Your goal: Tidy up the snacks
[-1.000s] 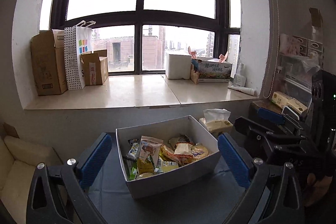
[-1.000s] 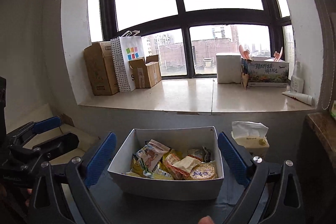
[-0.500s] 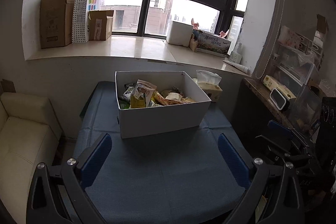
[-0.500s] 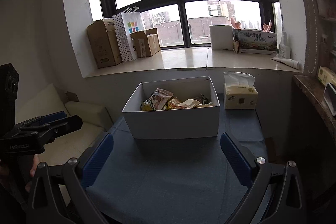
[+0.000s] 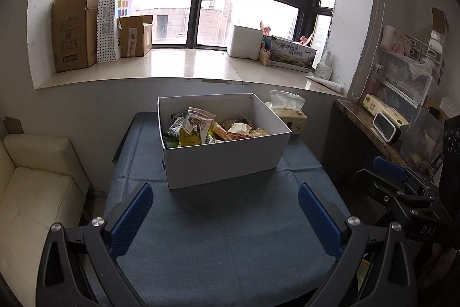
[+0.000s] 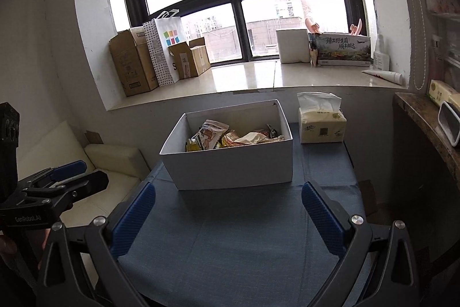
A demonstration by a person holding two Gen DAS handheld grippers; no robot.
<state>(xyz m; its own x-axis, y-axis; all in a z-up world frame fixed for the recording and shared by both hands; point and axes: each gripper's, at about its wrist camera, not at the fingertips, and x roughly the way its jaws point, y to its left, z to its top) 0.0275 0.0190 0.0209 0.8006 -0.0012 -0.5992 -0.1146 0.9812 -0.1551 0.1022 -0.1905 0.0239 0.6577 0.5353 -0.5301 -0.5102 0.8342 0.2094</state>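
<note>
Left wrist view first: at the far left I see a cream sofa (image 5: 31, 186) against the wall, beside the bench (image 5: 224, 235) with its blue cloth. My left gripper (image 5: 224, 217) hangs over the near part of the bench, its blue fingers (image 5: 130, 217) spread wide apart and holding nothing. Beyond it, toward the far edge of the bench, sits the white box (image 5: 227, 160), open at the top, with the snacks (image 5: 212, 130) piled inside; one packet stands up above the rest. Just right of the box, touching or nearly touching its far corner, is a tissue pack (image 5: 289, 114). On the windowsill behind I see cardboard boxes (image 5: 74, 30) at the left and a printed carton (image 5: 291, 55) at the right. At the right edge the right gripper (image 5: 396, 180) shows off the side of the bench; from here I cannot tell its opening.

Right wrist view, again from the left: the left gripper (image 6: 69, 174) appears side-on above the sofa (image 6: 112, 160). My right gripper (image 6: 228, 213) is held over the near bench (image 6: 235, 243), jaws wide apart and empty. The white box (image 6: 235, 166) lies straight ahead with the snacks (image 6: 230, 135) in it, and the tissue pack (image 6: 322, 124) stands just to its right.
</note>
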